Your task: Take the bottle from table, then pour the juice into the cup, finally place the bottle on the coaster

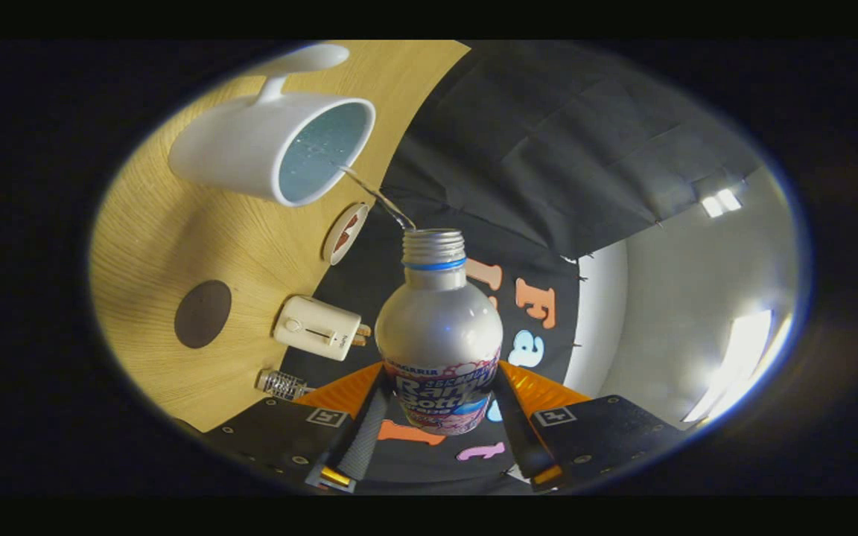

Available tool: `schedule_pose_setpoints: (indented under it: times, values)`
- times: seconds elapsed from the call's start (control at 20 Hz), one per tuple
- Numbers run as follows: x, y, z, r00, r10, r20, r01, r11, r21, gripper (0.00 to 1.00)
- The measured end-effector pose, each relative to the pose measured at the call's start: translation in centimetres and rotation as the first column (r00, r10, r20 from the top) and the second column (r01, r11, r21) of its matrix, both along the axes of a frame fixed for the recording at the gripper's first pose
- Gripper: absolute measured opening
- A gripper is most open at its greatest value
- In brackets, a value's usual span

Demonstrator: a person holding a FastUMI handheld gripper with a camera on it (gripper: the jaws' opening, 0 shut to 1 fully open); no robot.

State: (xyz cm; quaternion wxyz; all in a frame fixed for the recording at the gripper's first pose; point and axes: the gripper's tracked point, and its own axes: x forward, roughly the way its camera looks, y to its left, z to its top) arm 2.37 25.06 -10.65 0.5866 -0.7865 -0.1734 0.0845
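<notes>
The tool [440, 406] clamps the tilted bottle [440, 327] by its body, a thin stream of juice [377, 195] arcing from its mouth into the white cup [250, 152] on the table [168, 238]. Steady tilt should keep the stream inside the rim; the round coaster [202, 313] waits beside the cup.

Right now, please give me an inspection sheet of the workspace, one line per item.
Surface: wooden table, bare wood between the things.
Job's things: bottle, cap off, tipped toward the cup; a thin stream runs from its mouth into the cup, liquid inside. Dark round coaster free.
Clutter: round disc near the cup; cream box; small clear item beside it.
Gripper: gripper shut on the bottle, both fingers on its lower body.
Cables: nothing seen.
Surroundings: black cloth wall, pale wall, bright lights.
</notes>
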Motion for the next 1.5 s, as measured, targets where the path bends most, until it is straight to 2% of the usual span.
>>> schedule_pose_setpoints:
  times: [0.75,1.5]
  values:
    - [0.3,1.1,1.0,0.997,0.063,0.045,-0.06,0.996,-0.069,0.75]
    - [-0.5,1.7,0.3,0.996,0.086,0.038,-0.082,0.992,-0.095,0.75]
